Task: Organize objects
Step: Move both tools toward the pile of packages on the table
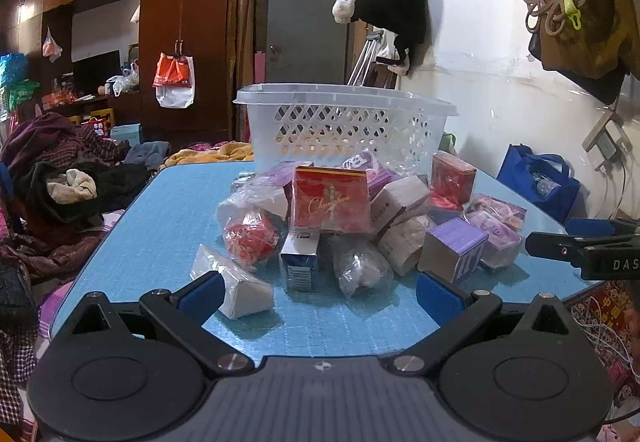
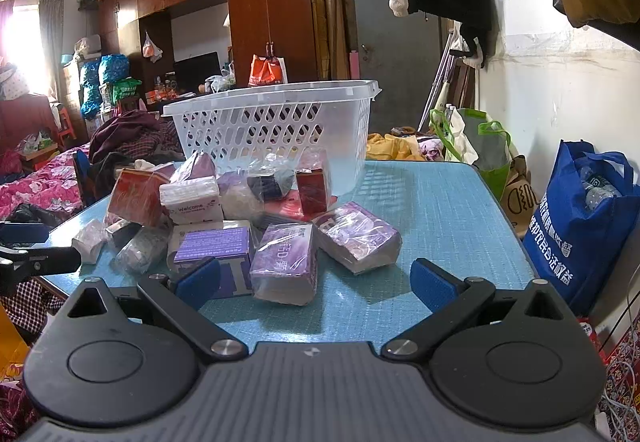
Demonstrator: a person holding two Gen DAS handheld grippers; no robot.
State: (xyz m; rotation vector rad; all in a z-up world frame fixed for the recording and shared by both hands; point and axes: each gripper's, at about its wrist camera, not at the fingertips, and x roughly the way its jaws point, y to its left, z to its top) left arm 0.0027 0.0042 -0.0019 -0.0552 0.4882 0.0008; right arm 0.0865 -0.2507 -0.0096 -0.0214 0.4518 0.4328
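Pile of boxes & wrapped packs (image 1: 352, 226) sits mid-table, heaped loose just in front of the basket (image 1: 344, 129), which stands at the far edge, empty as far as its holes show — prob. the sorting target. Table (image 2: 440, 209) is bare on its right side. Left claw (image 1: 320, 292) wide, nothing in it, low at the near edge facing the pile; white pack (image 1: 236, 286) just by its left finger. Right claw (image 2: 316, 282) also wide, empty, lined up on the purple pack (image 2: 286, 266), likely first pick.
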